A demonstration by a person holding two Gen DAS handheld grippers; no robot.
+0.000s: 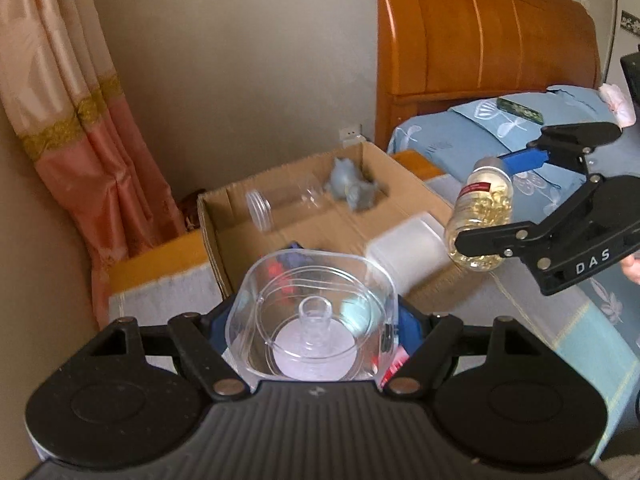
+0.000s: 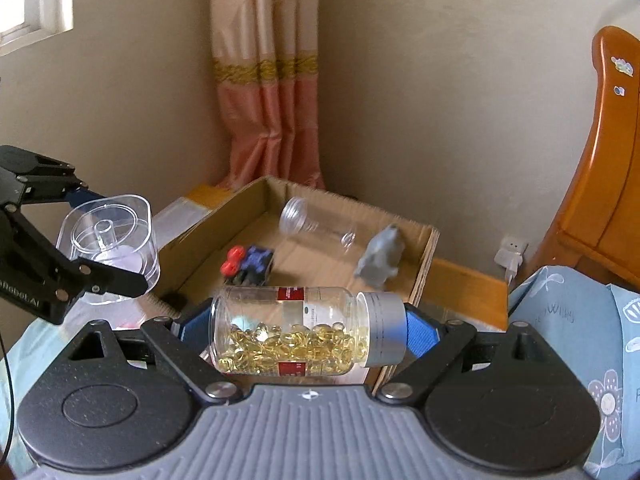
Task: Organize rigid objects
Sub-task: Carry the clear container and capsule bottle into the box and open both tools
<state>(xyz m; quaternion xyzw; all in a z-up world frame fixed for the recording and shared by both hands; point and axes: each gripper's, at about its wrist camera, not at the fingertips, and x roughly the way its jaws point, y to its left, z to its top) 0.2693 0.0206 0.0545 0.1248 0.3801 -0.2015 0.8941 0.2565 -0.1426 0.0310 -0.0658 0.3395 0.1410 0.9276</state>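
My left gripper [image 1: 316, 332] is shut on a clear plastic container [image 1: 312, 316] with a round inner tube; it also shows in the right wrist view [image 2: 110, 240], held near the near left corner of the cardboard box [image 2: 424, 276]. My right gripper [image 2: 296, 332] is shut on a clear capsule bottle [image 2: 296, 332] with yellow capsules and a grey cap, held sideways over the box's near edge; it also shows in the left wrist view [image 1: 482, 212]. In the box lie a clear jar [image 2: 316, 226], a grey animal figure [image 2: 380, 258] and a blue and red toy [image 2: 250, 264].
The box [image 1: 404, 184] stands on a low stand beside the bed [image 1: 500, 136]. A white container [image 1: 408, 252] sits at the box's near right edge. The wooden headboard [image 1: 480, 28] is behind, a curtain [image 1: 68, 100] at left, a wall plug [image 2: 510, 252] by the headboard.
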